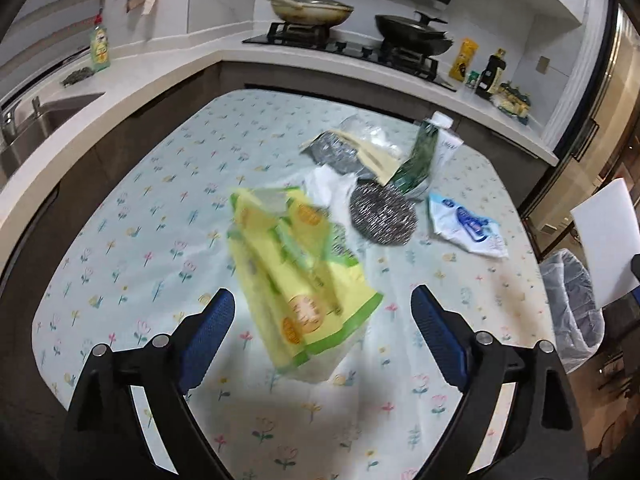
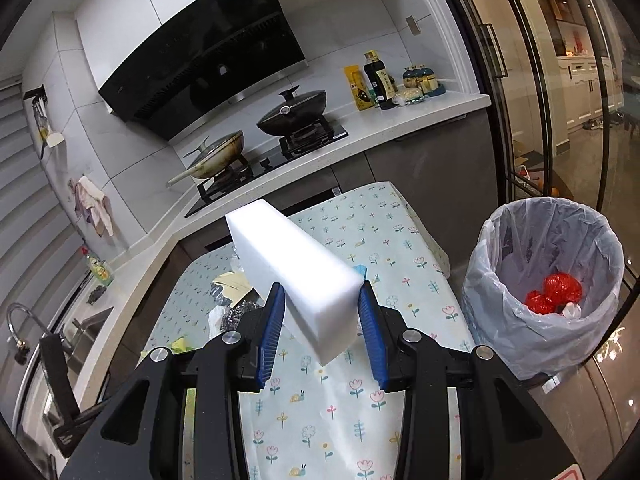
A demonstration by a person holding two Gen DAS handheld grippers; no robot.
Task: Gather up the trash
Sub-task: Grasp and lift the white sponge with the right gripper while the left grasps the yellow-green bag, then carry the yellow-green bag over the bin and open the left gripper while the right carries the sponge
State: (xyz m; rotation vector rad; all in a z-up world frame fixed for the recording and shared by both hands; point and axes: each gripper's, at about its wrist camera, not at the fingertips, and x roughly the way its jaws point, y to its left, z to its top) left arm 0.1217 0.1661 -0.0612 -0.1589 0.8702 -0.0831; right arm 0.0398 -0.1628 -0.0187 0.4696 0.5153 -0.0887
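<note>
The right gripper (image 2: 322, 308) pinches a white foam block (image 2: 298, 268) in the middle of the frame, above the flowered table (image 2: 360, 420). The trash bin (image 2: 540, 280) with its plastic bag stands at the right. The left gripper (image 1: 322, 316) is spread wide at the bottom of its view, with a blurry yellow-green wrapper (image 1: 296, 272) between its fingers, near a steel scrubber (image 1: 382, 214).

Hand-held gripper (image 2: 322, 304) clamping white foam block (image 2: 296, 268) (tilted), lined bin (image 2: 548, 280) nearby
</note>
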